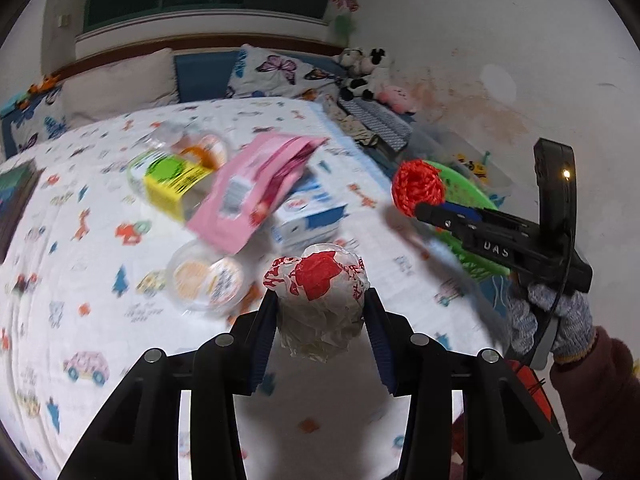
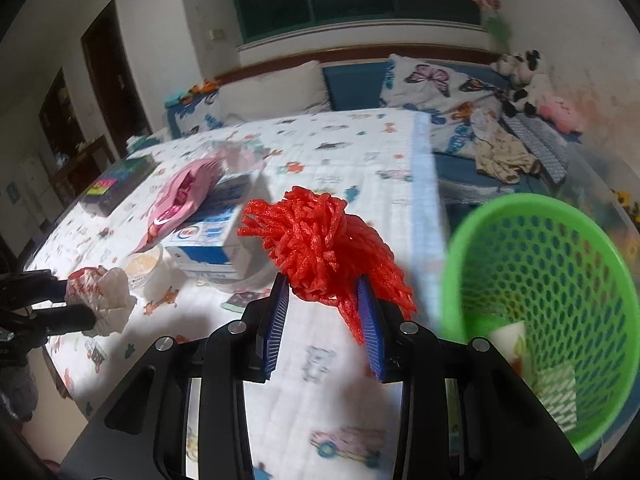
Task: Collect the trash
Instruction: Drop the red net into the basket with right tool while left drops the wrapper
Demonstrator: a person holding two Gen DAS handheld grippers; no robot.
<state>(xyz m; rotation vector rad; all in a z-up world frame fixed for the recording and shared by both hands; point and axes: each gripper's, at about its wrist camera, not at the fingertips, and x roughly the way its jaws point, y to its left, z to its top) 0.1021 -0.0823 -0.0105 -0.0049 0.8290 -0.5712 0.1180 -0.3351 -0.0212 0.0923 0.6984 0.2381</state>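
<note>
Both hands loaded above the bed point(image 2: 340, 140). My left gripper point(image 1: 320, 300) is clamped on 1 crumpled wrapper point(image 1: 320, 280); my right gripper point(image 2: 324, 292) is clamped on 1 red net point(image 2: 316, 240), just left of the green basket point(image 2: 452, 280) beside the bed. To finish well I judge each load should be carried fully past the rim before the jaws part, net first, as its loose strands may snag the mesh. Count on the bed: 1 pink pouch point(image 1: 256, 192), 1 blue carton point(image 1: 312, 212), 2 cups point(image 1: 206, 276), 1 bottle point(image 1: 172, 176); in the basket, at least 2 items, too blurred to name
</note>
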